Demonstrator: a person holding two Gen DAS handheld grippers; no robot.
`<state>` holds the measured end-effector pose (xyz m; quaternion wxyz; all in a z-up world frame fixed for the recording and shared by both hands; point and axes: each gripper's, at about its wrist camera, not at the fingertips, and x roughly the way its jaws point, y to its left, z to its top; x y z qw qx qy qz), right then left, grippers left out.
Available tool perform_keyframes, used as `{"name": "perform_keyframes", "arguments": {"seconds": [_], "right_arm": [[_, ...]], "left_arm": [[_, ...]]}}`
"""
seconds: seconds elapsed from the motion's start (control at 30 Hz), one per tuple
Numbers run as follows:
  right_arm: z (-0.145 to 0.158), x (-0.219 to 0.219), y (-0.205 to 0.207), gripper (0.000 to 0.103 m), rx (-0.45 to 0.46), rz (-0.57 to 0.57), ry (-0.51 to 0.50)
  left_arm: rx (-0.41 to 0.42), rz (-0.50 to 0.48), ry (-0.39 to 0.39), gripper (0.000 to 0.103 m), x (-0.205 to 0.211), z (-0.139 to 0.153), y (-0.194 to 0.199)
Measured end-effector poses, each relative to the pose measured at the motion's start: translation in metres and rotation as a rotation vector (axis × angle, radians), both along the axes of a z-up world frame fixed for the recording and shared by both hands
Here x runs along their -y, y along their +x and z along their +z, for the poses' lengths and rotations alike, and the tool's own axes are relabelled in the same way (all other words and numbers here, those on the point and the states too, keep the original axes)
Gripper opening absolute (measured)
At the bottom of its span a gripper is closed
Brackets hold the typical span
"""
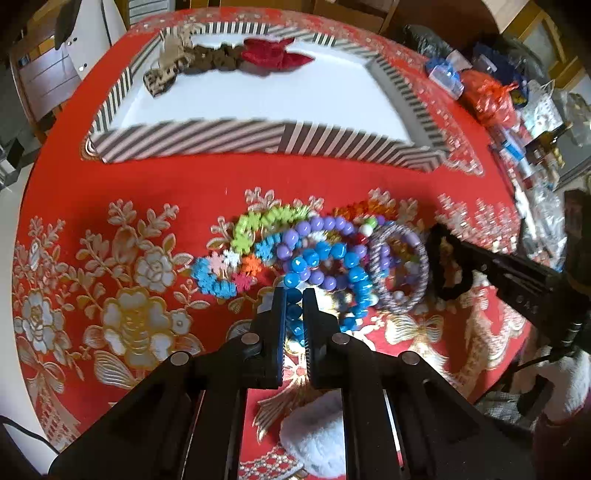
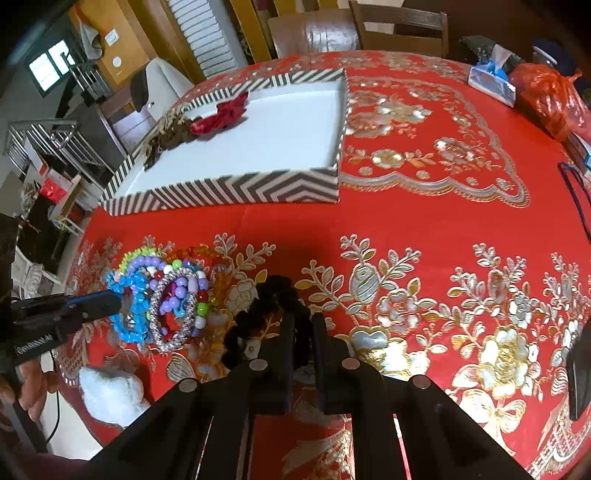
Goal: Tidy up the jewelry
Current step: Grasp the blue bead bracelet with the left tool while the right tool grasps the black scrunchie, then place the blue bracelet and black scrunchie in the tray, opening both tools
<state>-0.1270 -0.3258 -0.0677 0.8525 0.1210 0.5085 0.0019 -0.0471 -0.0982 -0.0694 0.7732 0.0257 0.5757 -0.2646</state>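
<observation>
A pile of bead bracelets lies on the red cloth near the front edge; it also shows in the right wrist view. My left gripper is shut on a blue bead bracelet at the pile's near side. My right gripper is shut on a black scrunchie, just right of the pile; it shows in the left wrist view too. A striped box with a white floor sits behind, holding a red scrunchie, a brown one and a patterned one at its far left.
A white fluffy item lies at the table's near edge. A tissue pack, a red plastic bag and other clutter sit at the far right. Chairs stand behind the table.
</observation>
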Motion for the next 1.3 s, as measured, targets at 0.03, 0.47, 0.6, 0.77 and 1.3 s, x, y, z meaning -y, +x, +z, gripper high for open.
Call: {"name": "perform_keyframes", "arguments": {"seconds": [0.03, 0.47, 0.6, 0.77, 1.3], "right_arm": [[0.004, 0.001, -0.001, 0.008, 0.008, -0.002, 0.000], [0.060, -0.003, 0.009, 0.008, 0.121, 0.005, 0.005], [0.072, -0.004, 0.022, 0.008, 0.152, 0.014, 0.010], [0.084, -0.008, 0.046, 0.008, 0.177, 0.036, 0.006], [0.077, -0.009, 0.137, 0.008, 0.135, 0.116, 0.000]], "left_arm": [[0.002, -0.002, -0.016, 0.007, -0.002, 0.005, 0.000], [0.112, -0.001, -0.076, 0.007, -0.024, 0.072, 0.010], [0.148, 0.015, -0.078, 0.007, -0.031, 0.090, 0.020], [0.198, 0.040, -0.068, 0.007, -0.037, 0.108, 0.038], [0.215, 0.086, -0.021, 0.007, -0.006, 0.101, 0.107]]}}
